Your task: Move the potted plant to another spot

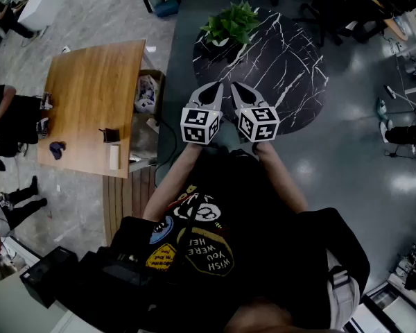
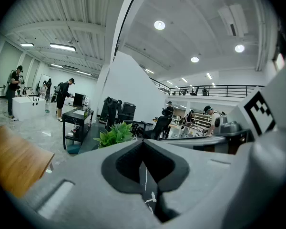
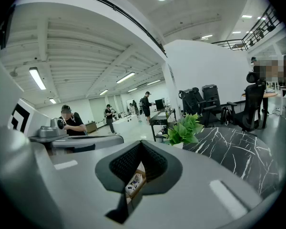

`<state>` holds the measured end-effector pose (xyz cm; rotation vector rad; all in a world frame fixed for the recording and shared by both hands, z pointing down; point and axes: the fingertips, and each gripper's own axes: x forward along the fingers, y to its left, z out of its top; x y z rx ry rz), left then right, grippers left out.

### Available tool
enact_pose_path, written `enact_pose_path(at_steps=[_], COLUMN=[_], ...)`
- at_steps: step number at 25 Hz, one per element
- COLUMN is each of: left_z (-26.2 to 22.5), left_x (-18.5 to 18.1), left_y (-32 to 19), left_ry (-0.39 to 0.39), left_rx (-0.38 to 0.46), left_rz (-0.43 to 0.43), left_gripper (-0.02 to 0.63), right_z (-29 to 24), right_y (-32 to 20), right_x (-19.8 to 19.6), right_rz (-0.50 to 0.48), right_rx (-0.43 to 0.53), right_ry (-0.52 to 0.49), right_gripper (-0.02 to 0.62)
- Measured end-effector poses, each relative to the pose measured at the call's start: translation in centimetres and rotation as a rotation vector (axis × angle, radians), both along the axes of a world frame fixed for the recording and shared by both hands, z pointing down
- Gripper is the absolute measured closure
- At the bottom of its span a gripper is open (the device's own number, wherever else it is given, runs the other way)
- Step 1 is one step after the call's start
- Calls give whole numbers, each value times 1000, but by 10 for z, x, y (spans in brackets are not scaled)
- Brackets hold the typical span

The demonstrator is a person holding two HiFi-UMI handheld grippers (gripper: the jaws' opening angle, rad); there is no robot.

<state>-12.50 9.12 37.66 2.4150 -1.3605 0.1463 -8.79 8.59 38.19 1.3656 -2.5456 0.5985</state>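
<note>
The potted plant (image 1: 230, 23) stands at the far rim of the round black marble table (image 1: 284, 68), its leaves spreading over a small pale pot that barely shows beneath them. It is well apart from both claws. The left gripper (image 1: 217, 87) and the right gripper (image 1: 234, 87) hang side by side over the table's near part, each with its jaws pressed together and nothing between them. From where I stand, the worry is that rim. If closed jaws reach the pot before they spread, they would likely shove it, and it has little table behind it before the floor. The foliage is another trap: a grip that lands on leaves and not on the pot would tear or slip. The reach across the table is long too, so a lift taken low on one side could tip the pot and spill soil.
</note>
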Motion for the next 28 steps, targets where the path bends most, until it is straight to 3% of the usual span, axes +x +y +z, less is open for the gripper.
enact_pose_path(at_steps=[21,28], left_z=[21,43], left_x=[-21,-25], left_y=[-6,-34], left_ry=[36,-5], left_rx=[-44,-78], left_rz=[19,47], left_gripper=[601,601], right_z=[20,41], right_y=[-3,-30], right_x=[-10,-14], right_rz=[31,38], right_rx=[-32,-65], right_ry=[3,41], right_gripper=[592,592])
